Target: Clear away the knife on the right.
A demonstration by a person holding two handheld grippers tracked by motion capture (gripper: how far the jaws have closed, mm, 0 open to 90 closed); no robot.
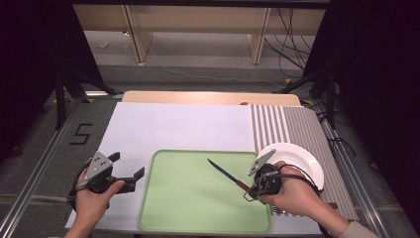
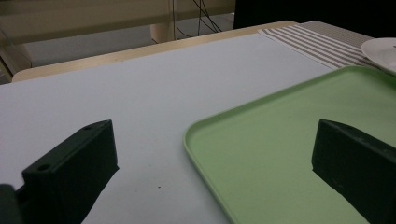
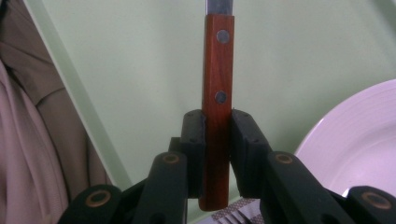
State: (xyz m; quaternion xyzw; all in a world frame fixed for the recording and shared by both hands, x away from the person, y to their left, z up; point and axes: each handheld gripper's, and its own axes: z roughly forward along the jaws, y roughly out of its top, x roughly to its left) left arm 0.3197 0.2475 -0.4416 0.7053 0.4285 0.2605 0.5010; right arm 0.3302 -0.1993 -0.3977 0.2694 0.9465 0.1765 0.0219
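Right gripper point(image 3: 217, 140): jaws clamped on the wooden handle of a knife point(image 3: 217, 93), blade running to the top of frame over the green tray point(image 1: 198, 213). White plate point(image 3: 355, 140) at lower right. Left gripper point(image 1: 130, 174): jaws spread wide, nothing between them, at the tray's left edge.

White plate point(image 1: 297, 157) on striped mat point(image 1: 292, 124), right of the green tray point(image 1: 171, 213). White sheet point(image 1: 178, 126) covers the tabletop. "5" marked on floor point(image 1: 80, 134), cables point(image 1: 287, 44) behind.

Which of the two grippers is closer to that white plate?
Right. The right gripper, clamped on a knife, sits just beside the white plate; the left gripper waits open across the green tray.
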